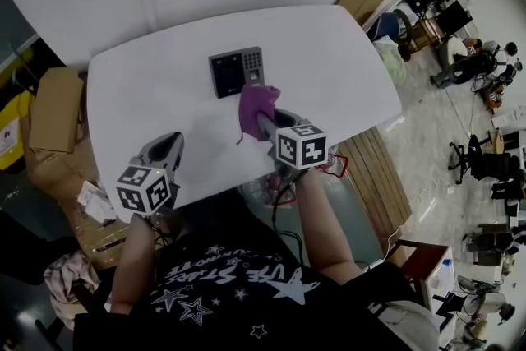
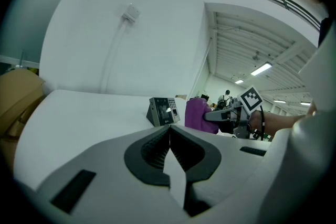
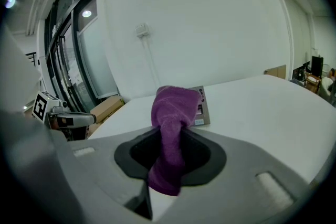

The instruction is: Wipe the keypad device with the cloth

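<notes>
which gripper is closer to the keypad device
Right. The right gripper, shut on the purple cloth, is just short of the keypad device; the left gripper hangs back near the front edge of the table.

In the right gripper view the cloth (image 3: 170, 113) hides most of the keypad device (image 3: 204, 111) from me; its keys are too small to read.
</notes>
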The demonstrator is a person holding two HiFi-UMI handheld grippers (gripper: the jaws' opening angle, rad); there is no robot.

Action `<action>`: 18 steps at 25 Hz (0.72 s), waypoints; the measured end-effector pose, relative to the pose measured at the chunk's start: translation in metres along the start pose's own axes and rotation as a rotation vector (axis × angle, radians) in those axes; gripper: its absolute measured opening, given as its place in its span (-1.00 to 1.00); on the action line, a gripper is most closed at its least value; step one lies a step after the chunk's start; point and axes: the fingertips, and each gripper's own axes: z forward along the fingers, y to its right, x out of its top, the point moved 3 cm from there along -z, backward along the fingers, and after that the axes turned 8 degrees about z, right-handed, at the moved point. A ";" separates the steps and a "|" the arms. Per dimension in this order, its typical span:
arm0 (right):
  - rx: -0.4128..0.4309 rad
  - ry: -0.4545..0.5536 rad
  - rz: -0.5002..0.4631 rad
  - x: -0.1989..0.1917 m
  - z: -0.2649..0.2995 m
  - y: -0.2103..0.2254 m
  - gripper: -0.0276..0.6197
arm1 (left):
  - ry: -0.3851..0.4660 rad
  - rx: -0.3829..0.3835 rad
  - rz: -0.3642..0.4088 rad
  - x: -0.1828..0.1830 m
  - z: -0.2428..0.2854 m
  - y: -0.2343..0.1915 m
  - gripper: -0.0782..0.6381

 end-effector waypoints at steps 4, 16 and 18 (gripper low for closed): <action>-0.001 0.009 -0.005 -0.018 -0.016 -0.028 -0.61 | 0.017 0.000 0.012 -0.007 -0.033 0.003 -0.76; -0.024 0.037 0.003 -0.081 -0.067 -0.101 -0.61 | 0.041 -0.045 0.021 -0.048 -0.115 0.022 -0.76; -0.034 0.043 0.009 -0.088 -0.079 -0.112 -0.61 | 0.047 -0.059 0.030 -0.047 -0.124 0.026 -0.76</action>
